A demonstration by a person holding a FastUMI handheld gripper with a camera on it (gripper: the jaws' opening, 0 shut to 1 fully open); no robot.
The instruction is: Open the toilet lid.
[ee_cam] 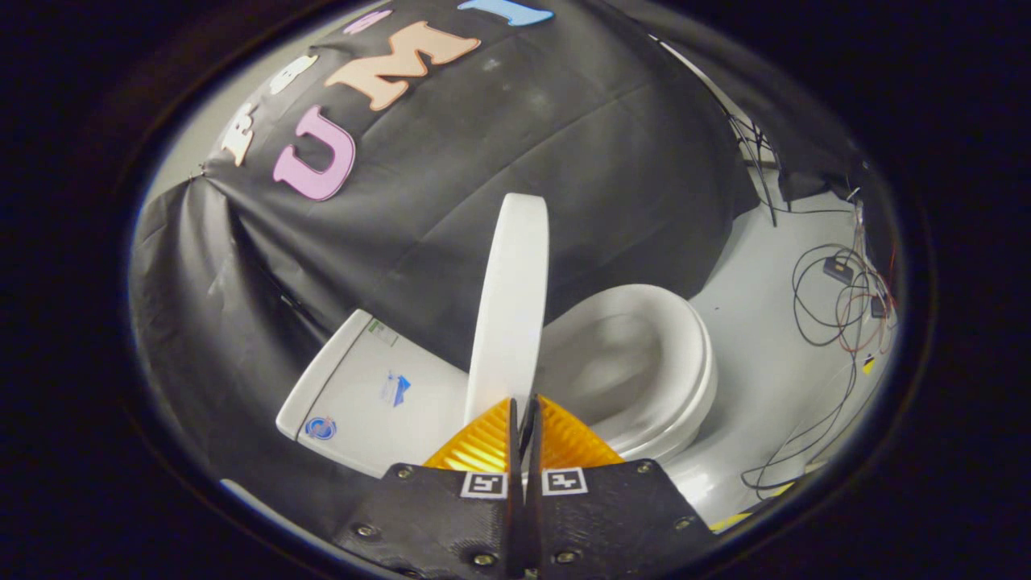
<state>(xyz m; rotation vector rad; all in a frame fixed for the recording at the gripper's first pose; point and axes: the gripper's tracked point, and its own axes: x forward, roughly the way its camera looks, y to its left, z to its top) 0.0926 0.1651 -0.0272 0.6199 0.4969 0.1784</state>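
A white toilet stands against the black cloth wall. Its lid point(511, 306) is raised and I see it almost edge-on, upright between the tank point(378, 395) and the open seat and bowl point(644, 362). My gripper point(523, 407) is at the lid's near edge. Its fingers are pressed together with just a thin slit between them, and their tips touch or overlap the lid's rim. Nothing shows clearly held between the fingers. The inside of the bowl is in view beside the lid.
The black cloth wall point(499, 161) hangs right behind the tank. On the pale floor point(765, 338) beyond the bowl lie several loose cables point(838, 298) and small boxes, with yellow tape marks near them.
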